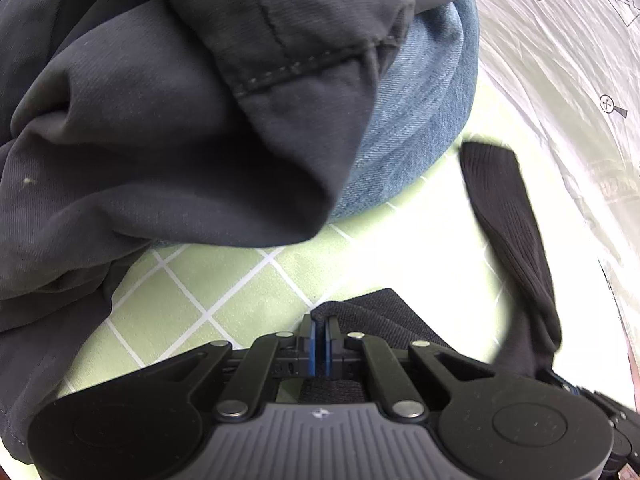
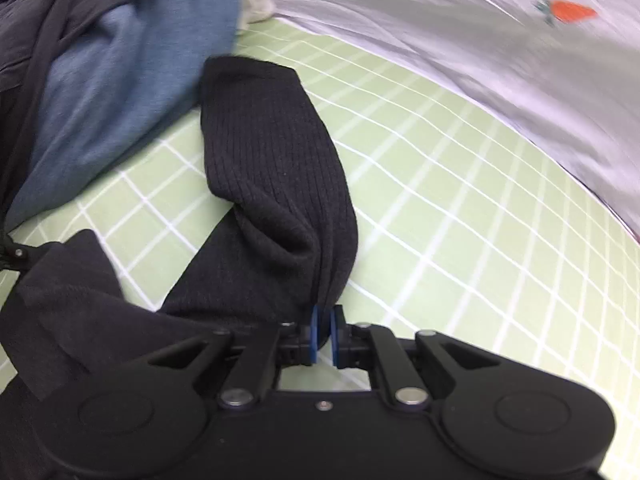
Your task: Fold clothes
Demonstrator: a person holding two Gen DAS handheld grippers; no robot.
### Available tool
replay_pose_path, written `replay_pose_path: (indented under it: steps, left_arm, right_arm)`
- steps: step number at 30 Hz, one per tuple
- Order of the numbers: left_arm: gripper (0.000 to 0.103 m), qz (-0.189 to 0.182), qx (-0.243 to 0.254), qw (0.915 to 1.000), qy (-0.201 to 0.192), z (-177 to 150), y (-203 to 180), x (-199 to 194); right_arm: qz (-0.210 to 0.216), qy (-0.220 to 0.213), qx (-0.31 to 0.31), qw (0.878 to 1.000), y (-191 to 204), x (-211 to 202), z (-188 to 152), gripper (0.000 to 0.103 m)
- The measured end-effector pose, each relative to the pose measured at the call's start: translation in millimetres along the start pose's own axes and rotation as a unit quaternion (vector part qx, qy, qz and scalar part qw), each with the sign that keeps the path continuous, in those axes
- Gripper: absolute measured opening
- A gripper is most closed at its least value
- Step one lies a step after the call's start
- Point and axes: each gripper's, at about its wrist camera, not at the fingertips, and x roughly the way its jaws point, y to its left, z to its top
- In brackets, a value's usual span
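A black ribbed knit garment [image 2: 272,168] lies on the green checked sheet [image 2: 460,220]. My right gripper [image 2: 325,322] is shut on a bunched fold of it, the sleeve-like part stretching away ahead. In the left wrist view my left gripper [image 1: 320,326] is shut on another edge of the same black garment [image 1: 376,312]; its long ribbed part [image 1: 508,224] runs off to the right. The sheet [image 1: 224,284] shows under both.
A pile of clothes sits close ahead: dark grey trousers [image 1: 160,128] over blue denim [image 1: 420,112], also at left in the right wrist view [image 2: 120,80]. A pale crinkled cover [image 2: 460,40] with an orange carrot print [image 2: 570,11] borders the sheet; something white [image 2: 256,0] lies by the pile.
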Motion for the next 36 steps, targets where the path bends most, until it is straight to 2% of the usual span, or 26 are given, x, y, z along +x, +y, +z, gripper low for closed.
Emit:
replay_pose_path:
  steps: [2,4,6,8,11,13,16,18,20,23,27,31,33,36]
  left_arm:
    - [0.006,0.004,0.006,1.0,-0.001,0.2,-2.8,0.8]
    - [0.006,0.008,0.012,0.9999,-0.002,0.4,-5.2,1.6]
    - [0.006,0.013,0.024,0.9996,-0.002,0.5,-7.7,2.6]
    - [0.006,0.018,0.033,0.9993,-0.001,0.6,-9.8,3.5]
    - [0.006,0.023,0.038,0.999,-0.001,0.6,-11.8,4.7]
    - [0.006,0.025,0.04,0.9989,0.0,0.6,-13.2,5.5]
    - [0.006,0.028,0.045,0.9986,-0.001,-5.2,-3.6,3.4]
    - [0.006,0.03,0.046,0.9985,0.0,-4.4,-5.8,4.5]
    - [0.006,0.031,0.046,0.9985,0.001,-3.3,-9.6,5.8]
    - [0.006,0.033,0.046,0.9984,0.002,-5.3,-1.4,4.0]
    - [0.006,0.037,0.049,0.9981,0.0,-4.8,-2.7,4.5]
    - [0.006,0.044,0.052,0.9977,-0.005,-9.5,3.5,-3.8]
    - [0.006,0.047,0.054,0.9974,-0.009,-10.7,2.2,-5.2]
    - [0.006,0.053,0.059,0.9967,-0.018,-13.3,-0.8,-8.0]
  right_arm:
    - [-0.022,0.015,0.031,0.999,-20.8,-4.7,-9.2,0.007]
    - [-0.022,0.03,0.057,0.998,-34.8,-7.6,-12.1,0.011]
    - [-0.005,0.004,0.096,0.995,-49.3,-12.6,-13.2,0.025]
    - [0.014,-0.034,0.142,0.989,-64.5,-20.4,-17.0,0.053]
    - [0.042,-0.066,0.221,0.972,-84.0,-16.1,-13.6,0.056]
    - [0.058,-0.066,0.265,0.96,-95.0,-4.3,-10.9,0.056]
    - [0.07,-0.057,0.281,0.956,-101.0,11.6,-4.7,0.049]
    - [0.08,-0.053,0.272,0.958,-98.3,16.3,0.2,0.042]
    - [0.085,-0.047,0.261,0.96,-95.2,20.1,4.6,0.025]
    - [0.075,-0.05,0.231,0.969,-92.6,19.8,4.8,0.011]
    - [0.021,-0.055,0.202,0.978,-99.7,8.6,-8.3,0.007]
    - [-0.028,-0.05,0.215,0.975,-123.0,-11.1,-38.7,0.007]
    - [-0.062,-0.046,0.228,0.97,-137.6,-26.4,-59.1,0.007]
    - [-0.107,-0.043,0.271,0.956,-164.8,-51.3,-92.9,0.007]
